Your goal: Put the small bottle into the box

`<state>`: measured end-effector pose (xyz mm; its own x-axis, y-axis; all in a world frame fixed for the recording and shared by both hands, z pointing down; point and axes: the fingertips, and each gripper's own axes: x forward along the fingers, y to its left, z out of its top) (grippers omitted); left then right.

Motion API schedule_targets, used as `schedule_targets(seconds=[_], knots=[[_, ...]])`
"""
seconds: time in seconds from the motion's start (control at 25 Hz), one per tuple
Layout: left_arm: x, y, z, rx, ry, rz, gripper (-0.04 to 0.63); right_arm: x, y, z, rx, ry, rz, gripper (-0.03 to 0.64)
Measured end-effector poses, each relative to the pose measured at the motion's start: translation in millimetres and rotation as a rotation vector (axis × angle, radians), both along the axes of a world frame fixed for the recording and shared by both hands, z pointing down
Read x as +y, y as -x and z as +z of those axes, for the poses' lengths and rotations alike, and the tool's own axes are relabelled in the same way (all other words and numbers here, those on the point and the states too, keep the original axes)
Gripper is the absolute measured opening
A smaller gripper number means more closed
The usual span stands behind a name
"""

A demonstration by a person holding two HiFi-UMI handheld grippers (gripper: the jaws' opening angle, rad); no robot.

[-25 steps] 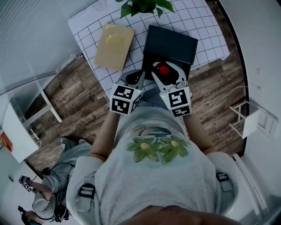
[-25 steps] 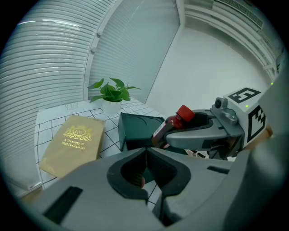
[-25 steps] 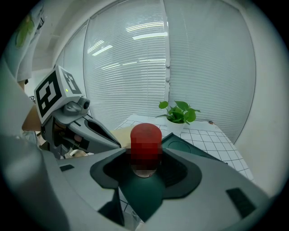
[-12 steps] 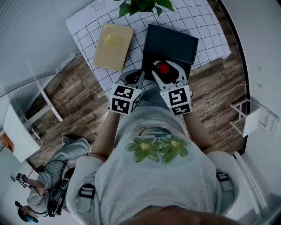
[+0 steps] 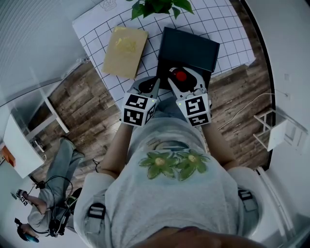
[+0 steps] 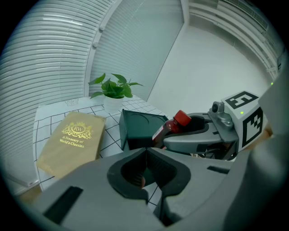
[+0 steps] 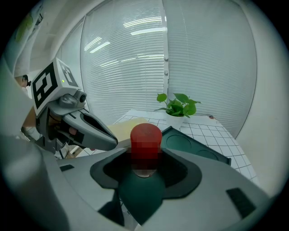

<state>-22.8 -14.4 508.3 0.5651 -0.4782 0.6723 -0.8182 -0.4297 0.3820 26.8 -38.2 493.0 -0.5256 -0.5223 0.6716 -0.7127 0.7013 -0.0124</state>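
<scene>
Left gripper (image 6: 145,155): nearest, on the left; jaws pressed together with nothing between them
Right gripper (image 5: 181,76): just beside it on the right; jaws closed on the small bottle
Small bottle (image 7: 146,139): held by its body with the red cap showing above the jaws; in the air over the near edge of the box, not yet inside
Box (image 5: 191,46): dark, open, on the checked mat (image 5: 220,19), just beyond the bottle
Book (image 5: 126,51): tan, flat on the mat, left of the box and apart from it
Plant (image 5: 160,6): at the far edge of the mat
Step, as I judge it: carry the bottle a little farther and lower it in
Risk: letting go this near could drop the bottle on the box's rim, so it tips or rolls toward the table edge
Risk: a tilted bottle may catch the wall on the way down
Risk: the left gripper sits close and could nudge the right one
</scene>
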Motion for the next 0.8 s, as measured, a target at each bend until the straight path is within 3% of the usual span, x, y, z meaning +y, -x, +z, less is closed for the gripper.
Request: schedule_targets(seconds=[0.8], knots=[[-0.7, -1.0, 10.3, -0.017, 0.025, -0.009, 0.007, -4.5, -5.5, 13.3, 0.011, 0.023, 0.013, 0.218]])
